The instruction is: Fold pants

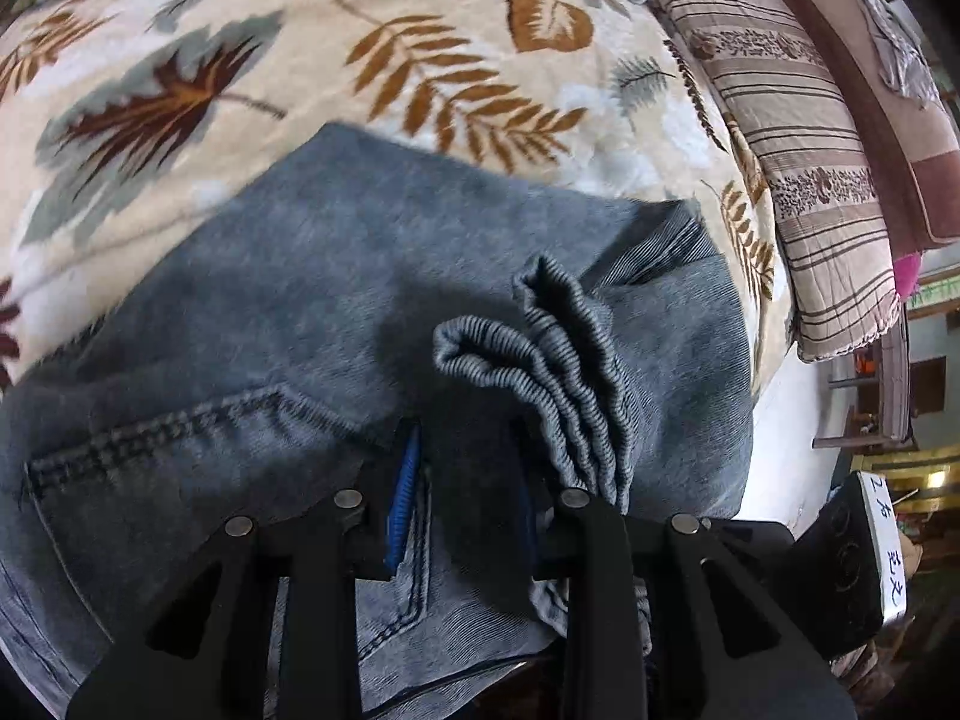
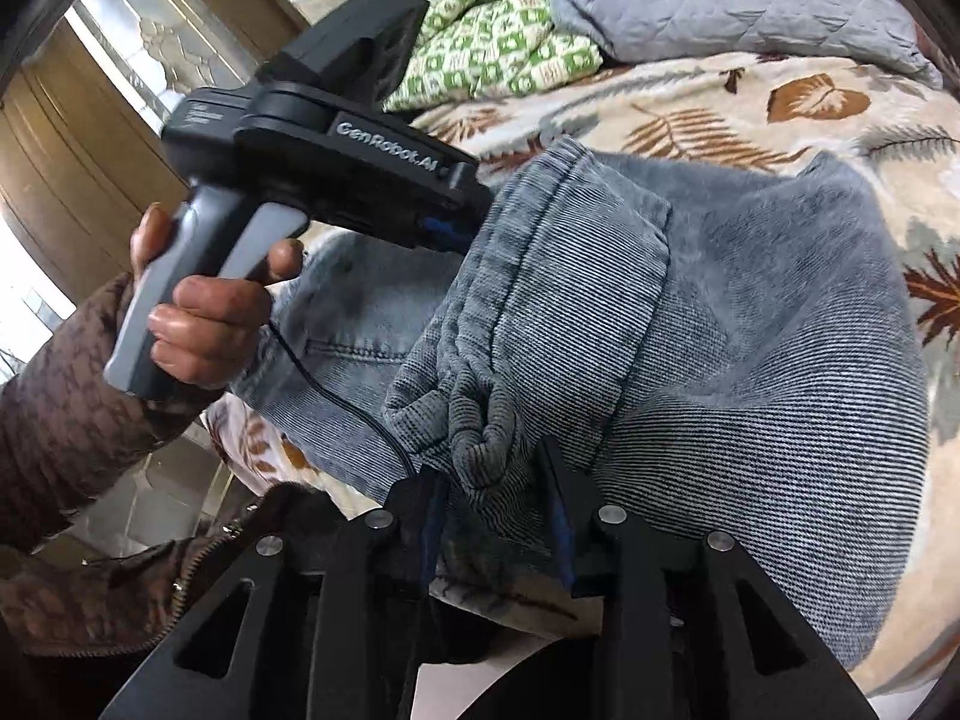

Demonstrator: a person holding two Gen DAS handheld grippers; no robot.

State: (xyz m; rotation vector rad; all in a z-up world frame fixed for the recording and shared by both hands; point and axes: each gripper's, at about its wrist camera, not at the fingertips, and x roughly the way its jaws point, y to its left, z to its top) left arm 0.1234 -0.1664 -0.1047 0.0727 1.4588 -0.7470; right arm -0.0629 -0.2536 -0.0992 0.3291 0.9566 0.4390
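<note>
Grey-blue denim pants [image 1: 336, 312] lie folded over on a leaf-print blanket. In the left wrist view my left gripper [image 1: 468, 450] has its jaws apart with a layer of pants fabric between them, beside the bunched ribbed waistband [image 1: 540, 372]. In the right wrist view my right gripper [image 2: 498, 468] has its jaws apart around the bunched waistband fold [image 2: 480, 408]. The pants [image 2: 750, 324] spread away to the right. The left gripper's body [image 2: 336, 162] sits at the pants' left edge, held by a hand [image 2: 204, 324].
The leaf-print blanket [image 1: 420, 60] covers the bed. A striped pillow [image 1: 780, 138] lies at the right edge. A green patterned quilt [image 2: 498, 42] and a grey quilted cover [image 2: 720, 0] lie at the far side. A cable [image 2: 336, 390] hangs from the left gripper.
</note>
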